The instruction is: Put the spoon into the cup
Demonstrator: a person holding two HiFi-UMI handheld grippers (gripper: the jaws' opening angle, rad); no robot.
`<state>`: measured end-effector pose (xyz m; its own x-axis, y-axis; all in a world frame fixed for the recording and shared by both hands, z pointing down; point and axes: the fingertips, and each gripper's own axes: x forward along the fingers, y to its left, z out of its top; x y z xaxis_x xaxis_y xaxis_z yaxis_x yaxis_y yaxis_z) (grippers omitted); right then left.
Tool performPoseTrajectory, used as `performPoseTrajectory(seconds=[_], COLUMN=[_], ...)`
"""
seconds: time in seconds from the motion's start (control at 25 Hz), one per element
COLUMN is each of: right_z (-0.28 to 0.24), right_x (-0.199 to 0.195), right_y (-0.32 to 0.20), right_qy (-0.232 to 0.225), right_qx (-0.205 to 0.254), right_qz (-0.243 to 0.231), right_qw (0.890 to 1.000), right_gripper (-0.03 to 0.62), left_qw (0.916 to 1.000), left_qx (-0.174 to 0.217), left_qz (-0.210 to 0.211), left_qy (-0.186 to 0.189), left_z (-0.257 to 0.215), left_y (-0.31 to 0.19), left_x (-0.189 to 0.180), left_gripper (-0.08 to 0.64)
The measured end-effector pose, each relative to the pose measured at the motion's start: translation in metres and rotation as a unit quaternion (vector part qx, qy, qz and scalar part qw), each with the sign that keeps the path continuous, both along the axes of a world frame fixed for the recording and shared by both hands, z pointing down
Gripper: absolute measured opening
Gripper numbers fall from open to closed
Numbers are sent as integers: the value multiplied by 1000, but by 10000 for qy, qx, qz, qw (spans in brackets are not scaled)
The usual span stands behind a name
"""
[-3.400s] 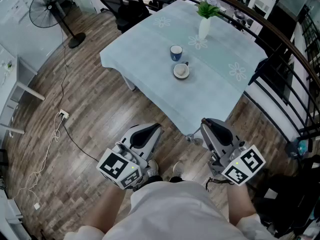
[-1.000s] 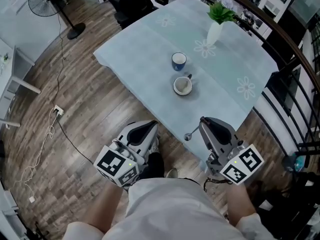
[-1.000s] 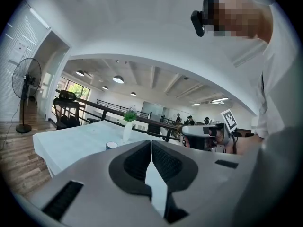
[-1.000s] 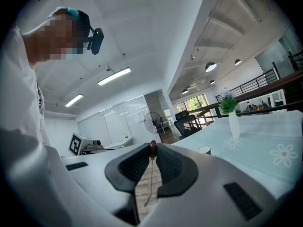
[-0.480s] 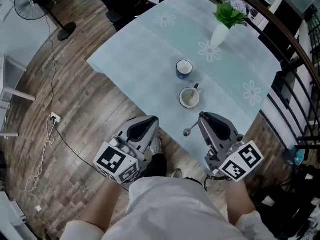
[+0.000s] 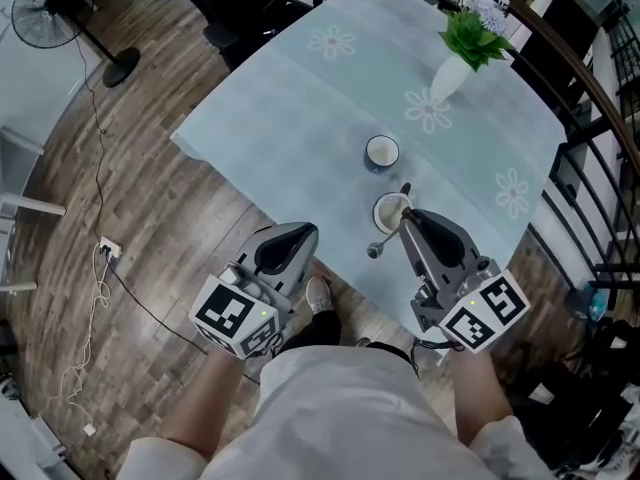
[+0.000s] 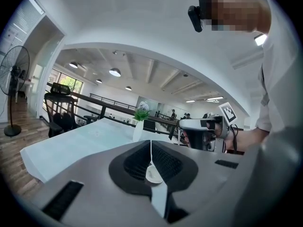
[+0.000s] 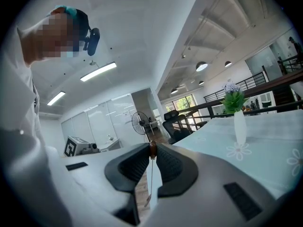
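- Wood-plank floor (image 6: 150, 198), with a table (image 6: 300, 98) under a pale blue flower-print cloth; head view looks steeply down on it.
- On the cloth: white vase (image 6: 448, 76) with a green plant near the far side, blue cup (image 6: 381, 152) mid-table, and white cup (image 6: 390, 211) nearer the person, the two cups apart.
- Right gripper (image 6: 407, 219): jaws pinched on the spoon (image 6: 377, 249) by its handle end. The right gripper view shows the brown handle tip clamped between the pads and a thin shaft running down from it.
- Spoon bowl sticks out to the gripper's left, close to the table's near edge, outside the white cup and just beside it.
- Right gripper tips sit right at the white cup's near rim; cannot tell if they touch.
- Left gripper (image 6: 303, 232): jaws pressed together, nothing gripped, held off the table over the floor.
- Standing fan (image 6: 45, 3) and a loose cable (image 6: 100, 258) lie well left of the table.
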<state>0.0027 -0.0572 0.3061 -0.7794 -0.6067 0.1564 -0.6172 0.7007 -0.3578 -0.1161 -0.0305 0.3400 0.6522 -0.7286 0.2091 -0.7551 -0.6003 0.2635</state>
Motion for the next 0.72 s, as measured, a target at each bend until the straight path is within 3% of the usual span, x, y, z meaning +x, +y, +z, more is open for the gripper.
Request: performPoseTrajectory(seconds=[0.72], right_z=[4], right_x=[-11], right_y=[-81], right_qy=[199], right_qx=[88], right_qz=[381], right_qw=[9990], right_gripper=[58], left_qw=[9998], left_qx=[-81], left_qz=[177], left_qy=[34], left_z=[12], left_y=[-57], left_x=[-13], left_gripper=[20])
